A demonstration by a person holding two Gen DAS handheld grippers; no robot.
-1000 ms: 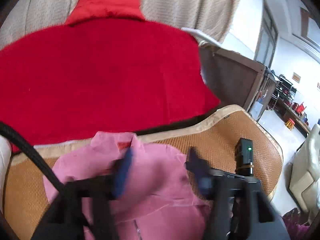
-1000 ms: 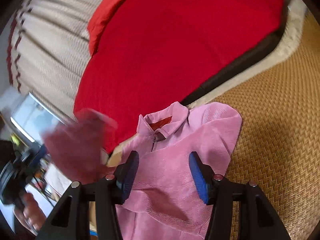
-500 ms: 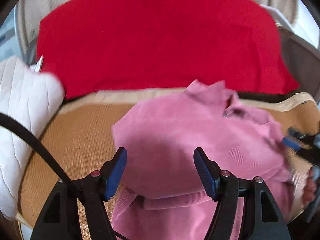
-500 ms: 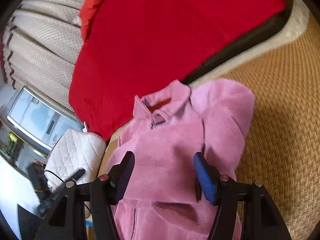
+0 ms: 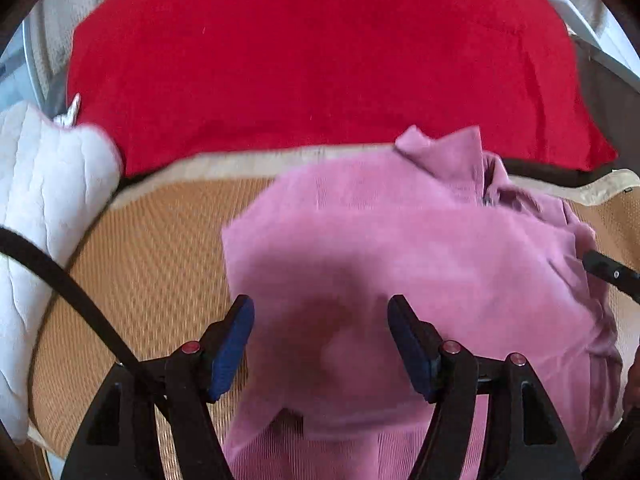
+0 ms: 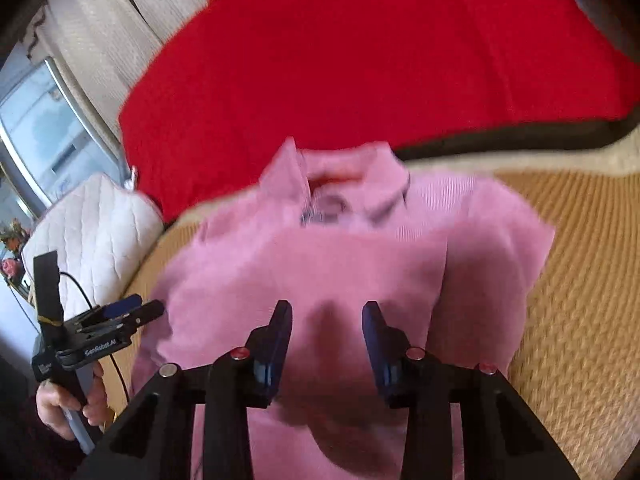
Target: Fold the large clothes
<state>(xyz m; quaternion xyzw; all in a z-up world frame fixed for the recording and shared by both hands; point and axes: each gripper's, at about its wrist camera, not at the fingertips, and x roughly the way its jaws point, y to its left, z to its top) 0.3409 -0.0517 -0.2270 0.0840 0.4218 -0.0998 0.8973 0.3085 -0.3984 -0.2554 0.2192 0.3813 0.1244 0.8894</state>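
Observation:
A pink corduroy jacket (image 5: 400, 264) lies folded on the woven mat (image 5: 152, 260), collar (image 6: 340, 184) toward the red blanket. My left gripper (image 5: 320, 316) hovers open over its near left part, with the cloth lying below the gap and no fold pinched. In the right wrist view it shows at the jacket's left edge (image 6: 132, 310), held by a person's hand (image 6: 68, 404). My right gripper (image 6: 326, 312) sits low over the jacket's near middle. Its jaws are closing, and the pads (image 6: 280, 332) press on nothing. One of its fingers (image 5: 608, 274) pokes in at the jacket's right edge.
A red blanket (image 5: 320, 60) covers the sofa back behind the mat. A white quilted cushion (image 5: 44, 220) stands at the mat's left end, with a window (image 6: 48, 132) and striped curtain beyond. Bare mat (image 6: 580, 280) lies right of the jacket.
The left gripper came down and swung over the jacket's left part. The right gripper shifted over the jacket's middle and its jaws narrowed. A blurred pink flap seen a second ago has settled.

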